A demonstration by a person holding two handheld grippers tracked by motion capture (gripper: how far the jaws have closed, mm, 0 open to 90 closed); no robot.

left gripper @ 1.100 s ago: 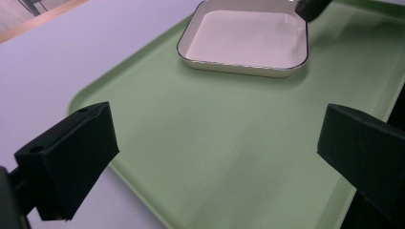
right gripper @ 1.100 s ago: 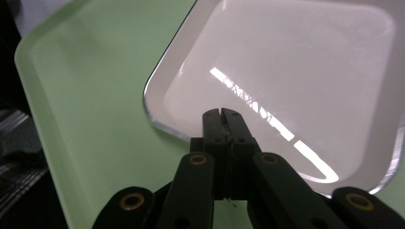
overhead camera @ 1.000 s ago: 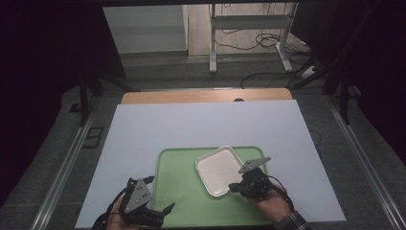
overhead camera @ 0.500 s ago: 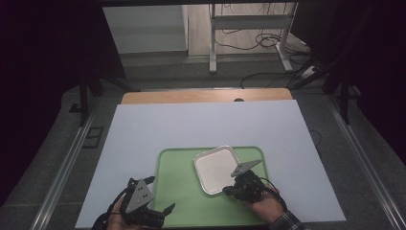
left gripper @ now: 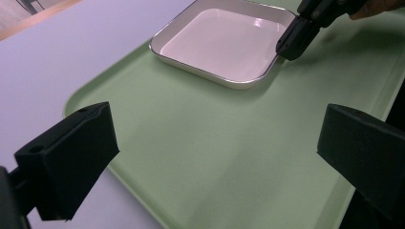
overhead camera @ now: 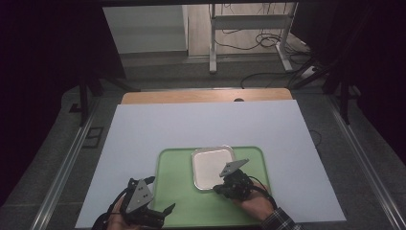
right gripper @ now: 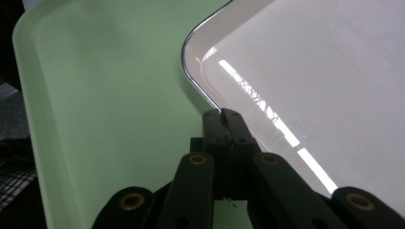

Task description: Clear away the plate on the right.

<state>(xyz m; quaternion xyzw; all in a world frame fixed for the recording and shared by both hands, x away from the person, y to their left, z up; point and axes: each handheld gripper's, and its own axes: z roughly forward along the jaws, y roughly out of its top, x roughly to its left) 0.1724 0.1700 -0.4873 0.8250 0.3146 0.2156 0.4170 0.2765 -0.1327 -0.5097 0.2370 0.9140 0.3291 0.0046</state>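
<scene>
A white square plate (overhead camera: pixel 210 165) rests on a green tray (overhead camera: pixel 177 191) near the table's front edge. My right gripper (overhead camera: pixel 218 189) is shut on the plate's near rim. In the right gripper view its jaws meet at the rim (right gripper: pixel 225 117), with the glossy plate (right gripper: pixel 325 76) on their right and the tray (right gripper: pixel 110 95) on their left. My left gripper (overhead camera: pixel 165 211) stands open at the tray's near left corner. Its fingers (left gripper: pixel 71 157) are spread wide over bare tray (left gripper: pixel 191 181), and beyond them are the plate (left gripper: pixel 224 43) and the right gripper (left gripper: pixel 289 47).
A white sheet (overhead camera: pixel 201 124) covers the table, with a wooden strip (overhead camera: pixel 206 96) along its far edge. Metal rails (overhead camera: pixel 72 158) run down both sides. Cables and a frame's legs (overhead camera: pixel 249 43) lie on the floor beyond.
The right gripper has moved left while holding the plate's rim. The plate has turned and slid slightly left, now squarer to the tray. The left gripper has stayed still.
</scene>
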